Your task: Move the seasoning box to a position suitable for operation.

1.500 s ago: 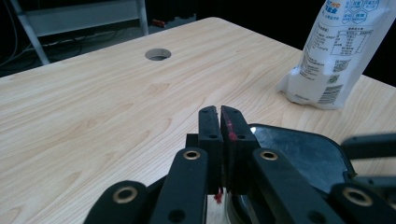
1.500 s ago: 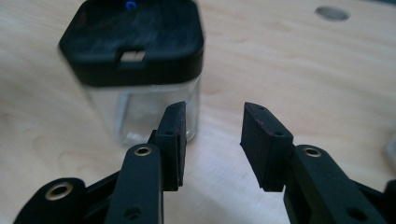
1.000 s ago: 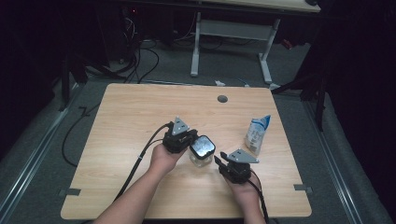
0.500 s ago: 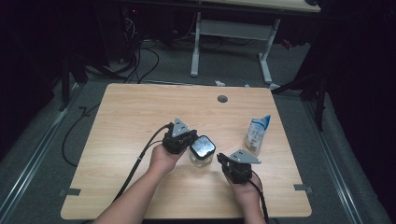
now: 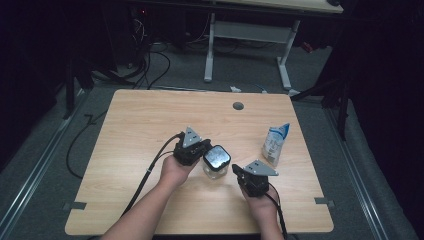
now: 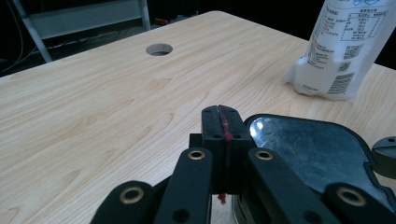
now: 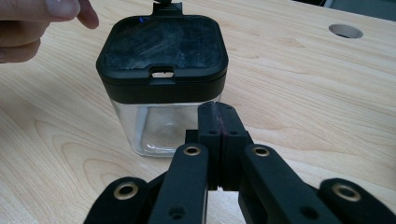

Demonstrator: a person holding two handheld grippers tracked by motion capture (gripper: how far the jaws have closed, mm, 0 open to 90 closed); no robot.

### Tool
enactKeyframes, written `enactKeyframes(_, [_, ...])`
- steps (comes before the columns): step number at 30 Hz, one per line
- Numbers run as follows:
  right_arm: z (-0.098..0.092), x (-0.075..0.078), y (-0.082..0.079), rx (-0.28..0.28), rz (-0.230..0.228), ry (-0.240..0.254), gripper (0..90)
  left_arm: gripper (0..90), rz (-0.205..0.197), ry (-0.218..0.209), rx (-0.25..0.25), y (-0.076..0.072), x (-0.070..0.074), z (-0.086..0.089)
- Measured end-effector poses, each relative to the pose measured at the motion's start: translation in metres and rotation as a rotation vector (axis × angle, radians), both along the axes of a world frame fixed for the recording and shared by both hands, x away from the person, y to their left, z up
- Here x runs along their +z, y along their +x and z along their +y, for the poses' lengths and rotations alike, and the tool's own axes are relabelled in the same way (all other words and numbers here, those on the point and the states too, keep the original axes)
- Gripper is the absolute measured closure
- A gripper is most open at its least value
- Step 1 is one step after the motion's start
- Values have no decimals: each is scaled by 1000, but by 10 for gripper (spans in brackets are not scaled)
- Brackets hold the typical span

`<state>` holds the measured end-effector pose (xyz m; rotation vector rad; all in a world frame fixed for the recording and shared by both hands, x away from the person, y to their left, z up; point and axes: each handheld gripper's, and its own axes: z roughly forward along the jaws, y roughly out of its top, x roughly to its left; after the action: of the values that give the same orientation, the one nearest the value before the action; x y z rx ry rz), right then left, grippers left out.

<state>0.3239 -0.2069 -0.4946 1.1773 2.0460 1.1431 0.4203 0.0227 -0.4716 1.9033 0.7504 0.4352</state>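
While both hands sit steady, I'm looking at a square clear jar [image 7: 161, 100] with a glossy black lid [image 7: 162, 44], standing on the pale wood-grain table [image 5: 145, 120] between my two grippers. Left gripper [image 6: 223, 126], jaws pressed flat together, empty, just beside the lid's edge. Right gripper [image 7: 219, 122] has just been closing and is now clamped on nothing, tips near the jar's glass wall. A soft white pouch [image 5: 276, 144] stands well off to the right. Dark room, cables on grey floor.
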Motion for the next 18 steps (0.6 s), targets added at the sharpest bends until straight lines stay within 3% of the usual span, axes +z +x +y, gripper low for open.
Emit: enactKeyframes(18, [-1, 1, 0, -5, -11, 8, 899, 900, 12, -27, -4, 2, -2, 2])
